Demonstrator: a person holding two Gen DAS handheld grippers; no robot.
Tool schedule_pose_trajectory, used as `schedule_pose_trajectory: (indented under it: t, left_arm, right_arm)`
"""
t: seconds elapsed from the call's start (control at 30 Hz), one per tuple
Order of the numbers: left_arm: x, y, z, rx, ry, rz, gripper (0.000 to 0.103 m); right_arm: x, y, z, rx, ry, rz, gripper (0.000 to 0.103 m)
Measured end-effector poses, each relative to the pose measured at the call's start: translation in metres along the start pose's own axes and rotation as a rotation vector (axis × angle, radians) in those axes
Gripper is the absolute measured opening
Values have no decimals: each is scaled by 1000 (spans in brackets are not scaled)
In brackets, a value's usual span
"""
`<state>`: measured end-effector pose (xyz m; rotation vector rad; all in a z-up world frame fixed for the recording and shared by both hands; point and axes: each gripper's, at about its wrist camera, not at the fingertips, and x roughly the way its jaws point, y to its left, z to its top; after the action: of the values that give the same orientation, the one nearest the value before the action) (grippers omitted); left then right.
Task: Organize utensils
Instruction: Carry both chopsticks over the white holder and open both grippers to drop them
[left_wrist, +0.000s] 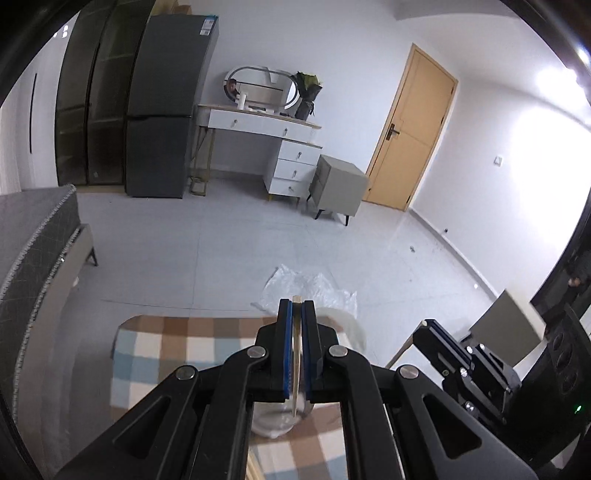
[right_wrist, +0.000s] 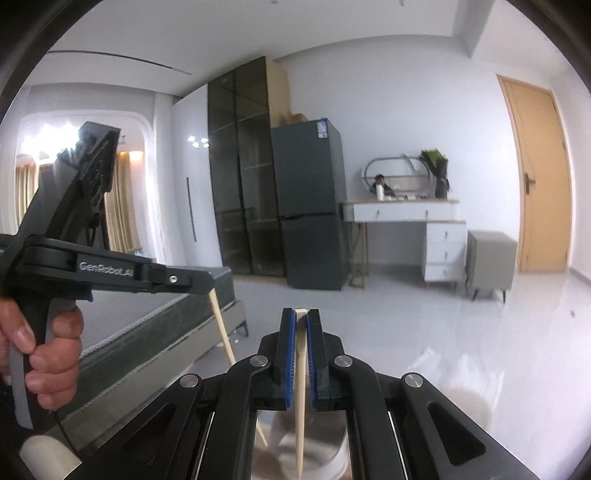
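Observation:
My left gripper (left_wrist: 296, 306) is shut on a pale wooden chopstick (left_wrist: 296, 354) that runs down between its blue pads. Below it stands a shiny metal cup (left_wrist: 277, 421) on the checked cloth. In the right wrist view my right gripper (right_wrist: 301, 314) is shut on a second chopstick (right_wrist: 301, 369), whose thin end points down over the cup (right_wrist: 325, 435). The left gripper (right_wrist: 207, 285) shows there at the left, held by a hand (right_wrist: 48, 362), with its chopstick (right_wrist: 221, 328) slanting down toward the cup. At the right of the left wrist view is the right gripper (left_wrist: 424, 325).
A blue, brown and white checked cloth (left_wrist: 166, 350) covers the table. Crumpled clear plastic (left_wrist: 303, 284) lies on the floor beyond it. A grey bed (left_wrist: 37, 240) is at the left, a grey chair (left_wrist: 506, 332) at the right. Fridge (left_wrist: 166, 110) and dresser (left_wrist: 291, 158) stand far off.

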<state>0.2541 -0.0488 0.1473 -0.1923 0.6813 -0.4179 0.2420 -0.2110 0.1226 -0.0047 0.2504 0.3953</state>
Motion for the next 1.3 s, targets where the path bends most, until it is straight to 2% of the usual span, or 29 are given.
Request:
schedule_pose_trajectory:
  t: [0.27,0.53,0.63,0.83,0.93,1.07,1.1,1.17,1.2,1.23,1.3]
  left_arm:
    - [48,14,21,30,-18,5,0]
    - [81,31,0,6,20,6,0]
    - [86,39,-7,-22,41,-3,0]
    - [88,39,-13,-10,70,-18,0]
    - [92,38,-14,-6,116,-38,1]
    - [87,38,-14,4,152,-20,2]
    - [86,41,-14,-7,158,-15,6]
    - [77,45,-11,-21,151,12,18]
    - [73,48,-11,-25,141,21,25]
    - [68,50,-11,-31,132,36,32]
    - [54,54,-11,-51,115,66,39]
  right_arm:
    - [63,-11,10,-75,9,17,5]
    - [107,-11,-14,-112,62,23,5]
    - [115,-13,-26,-115,87,21,5]
    - [123,-14,-47,-107,140,47,5]
    - [128,-16,-53,-90,177,70,5]
    - [132,-23,-53,-47,217,102,6]
    - [131,-24,-52,-39,222,105,9]
    - [125,-30,-50,-12,223,111,24]
    - [120,-33,-48,7,217,108,36]
    - [116,-34,-47,17,211,104,42]
    - [104,-38,-45,50,202,91,42]
